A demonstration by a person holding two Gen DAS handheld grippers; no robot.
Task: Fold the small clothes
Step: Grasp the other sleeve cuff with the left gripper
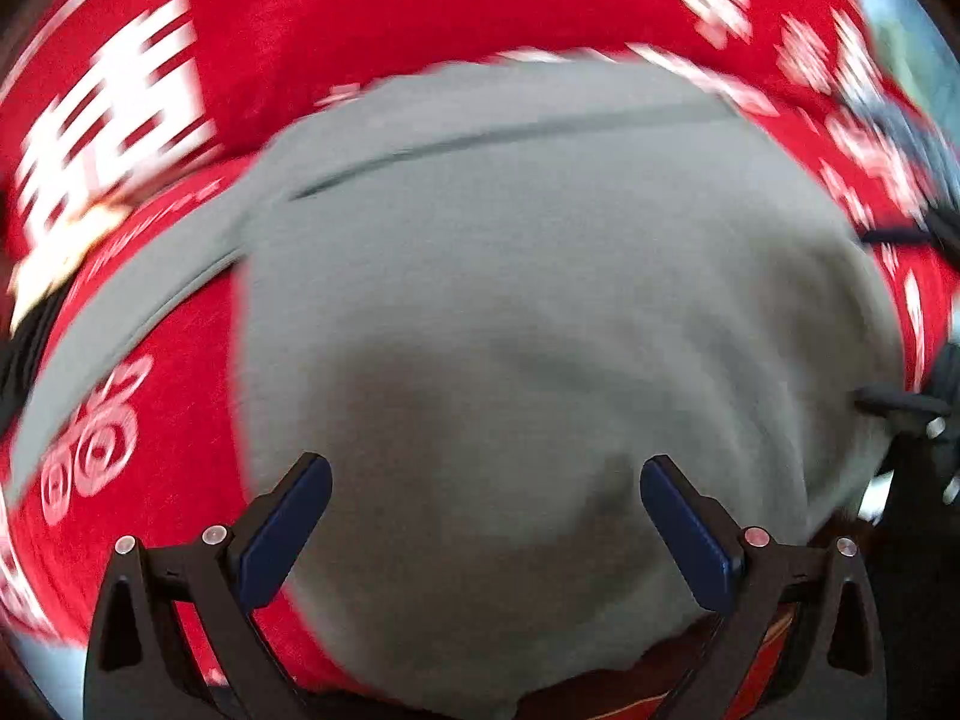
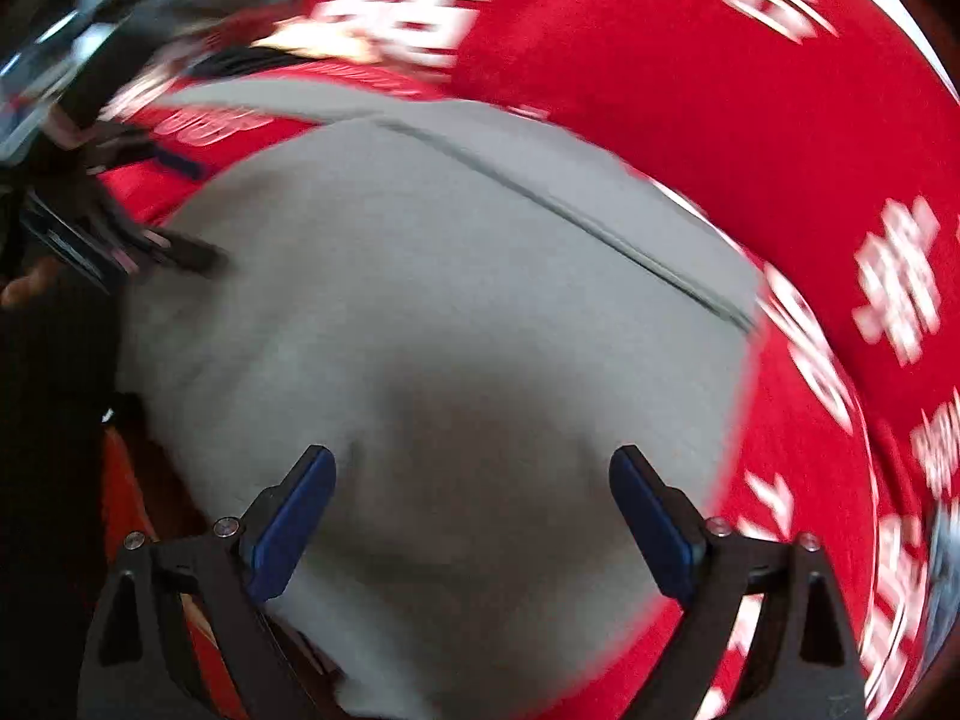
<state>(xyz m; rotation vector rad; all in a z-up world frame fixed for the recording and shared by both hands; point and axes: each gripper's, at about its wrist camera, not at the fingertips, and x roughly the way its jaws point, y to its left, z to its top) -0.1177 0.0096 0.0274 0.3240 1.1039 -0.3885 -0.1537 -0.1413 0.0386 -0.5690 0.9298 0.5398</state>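
Grey garment (image 1: 540,312) lies flat on the red printed cloth (image 1: 372,18) covering the surface, directly ahead of both grippers. I hold the left gripper (image 1: 485,531) and right gripper (image 2: 472,519) over its near edge, jaws of each apart and empty. The garment's seam runs left to right. Motion blur obscures detail; its near hem is cut off.

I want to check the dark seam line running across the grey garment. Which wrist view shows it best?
The right wrist view: the seam runs sharply and diagonally across the grey garment, nearly end to end. In the left wrist view the same seam is fainter and smeared by motion blur, near the garment's far edge.
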